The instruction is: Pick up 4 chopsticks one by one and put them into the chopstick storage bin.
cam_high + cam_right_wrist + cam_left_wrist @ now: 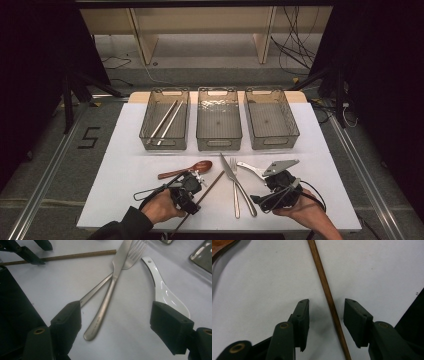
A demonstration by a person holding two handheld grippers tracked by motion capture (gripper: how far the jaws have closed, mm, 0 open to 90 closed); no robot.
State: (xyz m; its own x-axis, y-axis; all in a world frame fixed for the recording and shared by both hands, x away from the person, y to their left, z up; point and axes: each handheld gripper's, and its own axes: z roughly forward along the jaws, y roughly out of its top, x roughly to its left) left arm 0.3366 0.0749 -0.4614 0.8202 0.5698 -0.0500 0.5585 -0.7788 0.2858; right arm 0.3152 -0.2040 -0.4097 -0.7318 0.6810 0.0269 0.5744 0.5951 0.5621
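One chopstick (327, 293) lies loose — two binned (166, 121).

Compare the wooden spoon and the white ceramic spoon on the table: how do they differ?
The wooden spoon is reddish brown, while the white ceramic spoon is glossy white.

The wooden spoon lies at the left by the left gripper; the ceramic one lies at the right, partly under the right gripper.

The ceramic spoon has a hole at its handle end; none can be made out on the wooden one.

Both lie flat on the white table, outside the bins.
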